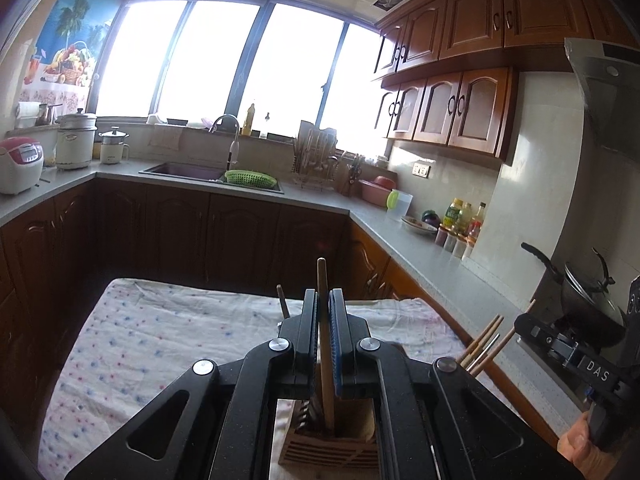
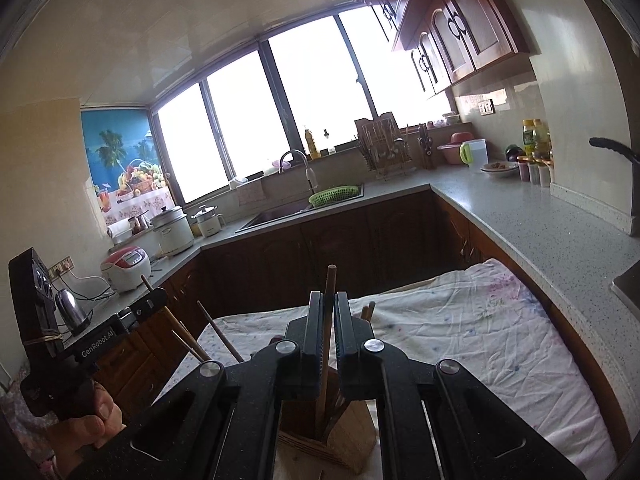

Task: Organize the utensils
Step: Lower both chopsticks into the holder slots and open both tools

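Chopsticks (image 1: 325, 344) stand clamped in each gripper's jaws, left gripper (image 1: 323, 300) and right gripper (image 2: 329, 304), lower ends inside the wooden holder (image 1: 328, 446). Several others already stand there; I judge only release remains

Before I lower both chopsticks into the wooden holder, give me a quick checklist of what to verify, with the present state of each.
1. Left tool shut on a chopstick: ok, the stick stands upright between its pads.
2. Right tool shut on a chopstick: ok, held near upright.
3. Wooden holder below the left stick: ok, its lower end points into the holder.
4. Holder below the right stick: ok in the right wrist view.
5. Free room in the holder: cannot tell; other utensils already stand inside.
6. Holder steady on the cloth: cannot tell.
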